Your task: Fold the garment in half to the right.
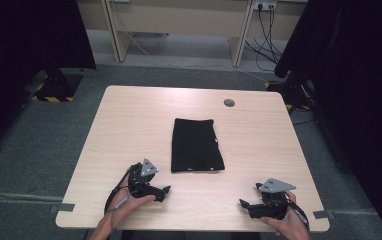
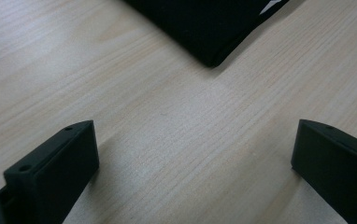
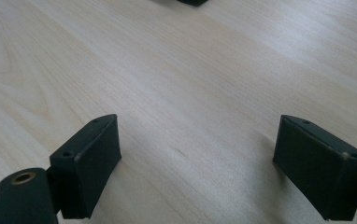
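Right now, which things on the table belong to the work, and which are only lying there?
Part of the work:
- folded black cloth
- left gripper, open
- right gripper, open

Only there:
- round grey cap in the table
- cables on the floor behind

Light wood table (image 1: pixel 129 130), grey grommet (image 1: pixel 229 102), wall cables (image 1: pixel 266 35), grey carpet (image 1: pixel 34 145)

Light wooden desk (image 1: pixel 129 125); folded black cloth (image 1: pixel 196 145) flat at centre, small grey disc (image 1: pixel 229 103) near far edge.
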Motion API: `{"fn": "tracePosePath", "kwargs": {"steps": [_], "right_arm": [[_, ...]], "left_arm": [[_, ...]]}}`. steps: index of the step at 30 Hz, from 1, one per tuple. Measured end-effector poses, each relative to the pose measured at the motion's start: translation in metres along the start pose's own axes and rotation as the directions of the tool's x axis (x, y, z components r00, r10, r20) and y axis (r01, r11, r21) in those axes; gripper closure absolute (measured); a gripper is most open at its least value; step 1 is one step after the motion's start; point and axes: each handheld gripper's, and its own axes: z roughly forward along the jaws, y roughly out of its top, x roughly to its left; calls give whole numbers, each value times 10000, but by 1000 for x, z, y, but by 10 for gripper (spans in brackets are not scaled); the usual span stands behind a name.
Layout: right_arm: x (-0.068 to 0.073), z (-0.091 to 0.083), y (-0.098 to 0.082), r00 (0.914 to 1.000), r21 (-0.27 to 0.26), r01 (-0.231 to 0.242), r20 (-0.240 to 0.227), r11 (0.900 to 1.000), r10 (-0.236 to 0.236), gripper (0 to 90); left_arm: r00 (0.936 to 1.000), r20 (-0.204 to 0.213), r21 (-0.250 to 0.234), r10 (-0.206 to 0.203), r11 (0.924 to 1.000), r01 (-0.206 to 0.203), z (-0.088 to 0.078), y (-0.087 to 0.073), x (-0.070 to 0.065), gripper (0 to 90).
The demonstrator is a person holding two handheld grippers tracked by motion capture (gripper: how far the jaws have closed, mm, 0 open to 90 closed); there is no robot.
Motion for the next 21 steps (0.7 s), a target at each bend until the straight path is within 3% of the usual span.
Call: {"fn": "tracePosePath", "kwargs": {"steps": [21], "right_arm": [[-1,-6,-6,10000,-8,-67,64,10000,67,151]], "left_arm": [[10000,-1,1,1,10000,-1,0,0,0,0]]}}
